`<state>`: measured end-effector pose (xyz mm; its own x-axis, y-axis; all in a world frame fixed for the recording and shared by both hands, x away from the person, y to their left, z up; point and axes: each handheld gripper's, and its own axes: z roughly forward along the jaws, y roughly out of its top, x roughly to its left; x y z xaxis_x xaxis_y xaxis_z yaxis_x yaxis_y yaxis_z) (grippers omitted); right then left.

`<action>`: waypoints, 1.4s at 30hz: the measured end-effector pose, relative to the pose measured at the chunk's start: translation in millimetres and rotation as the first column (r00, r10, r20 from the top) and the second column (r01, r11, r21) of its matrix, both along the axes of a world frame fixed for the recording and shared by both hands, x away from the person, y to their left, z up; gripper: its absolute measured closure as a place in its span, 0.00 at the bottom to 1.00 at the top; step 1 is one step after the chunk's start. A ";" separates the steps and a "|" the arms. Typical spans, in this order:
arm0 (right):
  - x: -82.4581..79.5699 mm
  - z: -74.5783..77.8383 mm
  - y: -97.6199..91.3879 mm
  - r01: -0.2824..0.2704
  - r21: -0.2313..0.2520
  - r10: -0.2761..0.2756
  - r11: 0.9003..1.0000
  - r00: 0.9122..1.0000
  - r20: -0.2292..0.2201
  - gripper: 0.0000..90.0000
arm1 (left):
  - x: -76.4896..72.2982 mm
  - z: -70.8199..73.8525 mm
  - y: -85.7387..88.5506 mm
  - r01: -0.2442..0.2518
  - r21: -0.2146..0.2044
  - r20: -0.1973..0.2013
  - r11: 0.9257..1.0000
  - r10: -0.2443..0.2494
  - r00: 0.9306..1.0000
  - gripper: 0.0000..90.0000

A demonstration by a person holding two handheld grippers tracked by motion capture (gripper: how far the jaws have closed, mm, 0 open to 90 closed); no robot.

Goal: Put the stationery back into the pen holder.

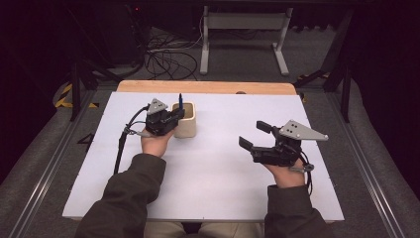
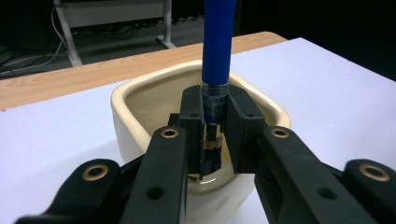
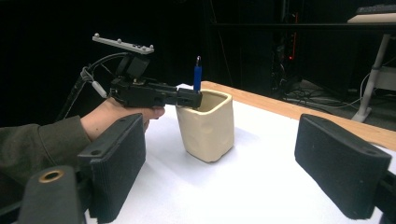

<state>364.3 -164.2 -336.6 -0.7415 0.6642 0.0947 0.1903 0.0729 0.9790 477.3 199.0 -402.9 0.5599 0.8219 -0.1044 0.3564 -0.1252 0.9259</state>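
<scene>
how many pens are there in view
1. A blue pen stands upright, clamped between the left gripper jaws, its lower end inside the cream cup. The cup's inside is only partly visible, so more could be hidden.

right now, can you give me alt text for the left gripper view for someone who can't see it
The left gripper holds a blue pen upright, its two black jaws shut on the pen's lower part, over the mouth of a cream cup. The cup stands on a white table with a wooden edge behind it.
</scene>
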 end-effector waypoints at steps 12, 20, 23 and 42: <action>0.9 -1.2 1.5 -0.002 -0.005 0.002 1.000 1.000 -0.010 0.19 | 0.6 0.2 2.4 -0.006 -0.016 0.001 1.000 0.006 1.000 0.85; 1.3 -1.7 2.0 -0.004 -0.007 0.004 1.000 1.000 -0.013 0.20 | -0.4 3.1 4.8 -0.012 -0.028 0.011 1.000 0.012 1.000 0.83; 1.4 -1.9 2.3 -0.004 -0.008 0.004 1.000 1.000 -0.013 0.20 | -0.6 3.5 6.0 -0.015 -0.027 0.013 1.000 0.016 1.000 0.82; 1.9 -2.5 2.1 -0.003 -0.007 0.002 1.000 1.000 -0.017 0.20 | -7.8 6.2 14.8 -0.019 -0.046 0.035 0.999 0.020 0.999 0.65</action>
<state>366.2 -162.0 -339.1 -0.7414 0.6631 0.1029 0.2072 0.0803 0.9750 469.5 213.8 -396.7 0.5478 0.8276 -0.1224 0.3255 -0.0760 0.9425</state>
